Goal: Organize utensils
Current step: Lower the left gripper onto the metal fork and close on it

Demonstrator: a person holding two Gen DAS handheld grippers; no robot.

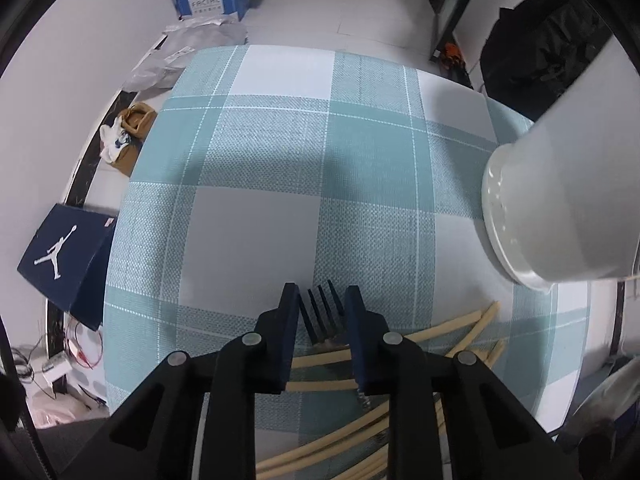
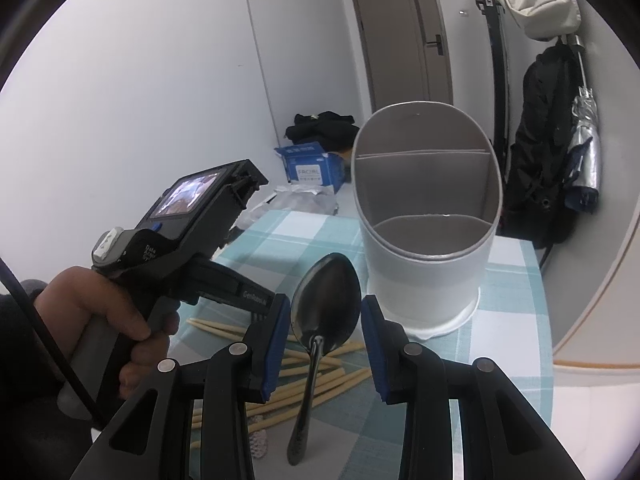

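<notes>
The left hand-held gripper (image 1: 322,312) points down at the counter (image 1: 280,152), jaws narrowed around a dark fork (image 1: 323,312) among pale chopsticks (image 1: 452,332). The right hand-held gripper (image 2: 325,312) sits partly open with a metal spoon (image 2: 324,300) between its pads, just short of the white utensil holder (image 2: 428,280).

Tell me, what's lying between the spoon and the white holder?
Nothing: only a bare strip of checked tablecloth separates the spoon from the white holder. The right wrist view shows it.
</notes>
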